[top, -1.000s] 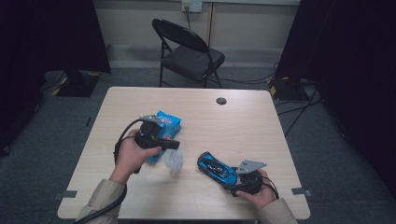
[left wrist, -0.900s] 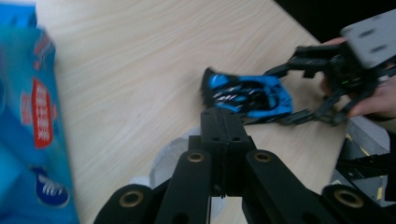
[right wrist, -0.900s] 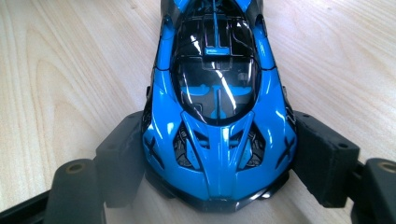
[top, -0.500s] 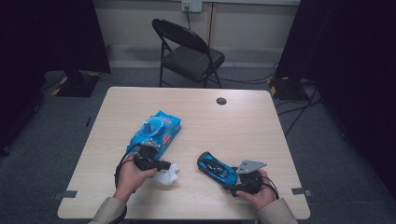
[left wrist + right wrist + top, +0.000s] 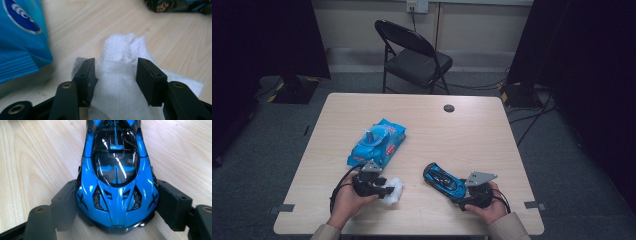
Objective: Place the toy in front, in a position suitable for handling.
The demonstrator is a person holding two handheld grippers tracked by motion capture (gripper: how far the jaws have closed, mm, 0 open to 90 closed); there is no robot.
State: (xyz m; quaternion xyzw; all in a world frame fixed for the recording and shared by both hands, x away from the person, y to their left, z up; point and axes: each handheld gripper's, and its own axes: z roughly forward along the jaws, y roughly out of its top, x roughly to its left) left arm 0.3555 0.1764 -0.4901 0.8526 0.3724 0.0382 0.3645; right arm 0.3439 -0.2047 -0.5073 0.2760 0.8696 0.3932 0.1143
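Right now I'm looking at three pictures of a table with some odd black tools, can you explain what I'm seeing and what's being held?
A person sits at a wooden table holding a hand-operated gripper in each hand. The high view looks down from above; the other two pictures come from cameras riding on each gripper, looking along its black jaws. The left gripper has its jaws spread on either side of a white wipe lying on the table; they have just been opening, so the wipe looks released. The right gripper is closed on the end of a blue toy car. A blue wipes packet lies farther up the table, and a folding chair stands beyond.
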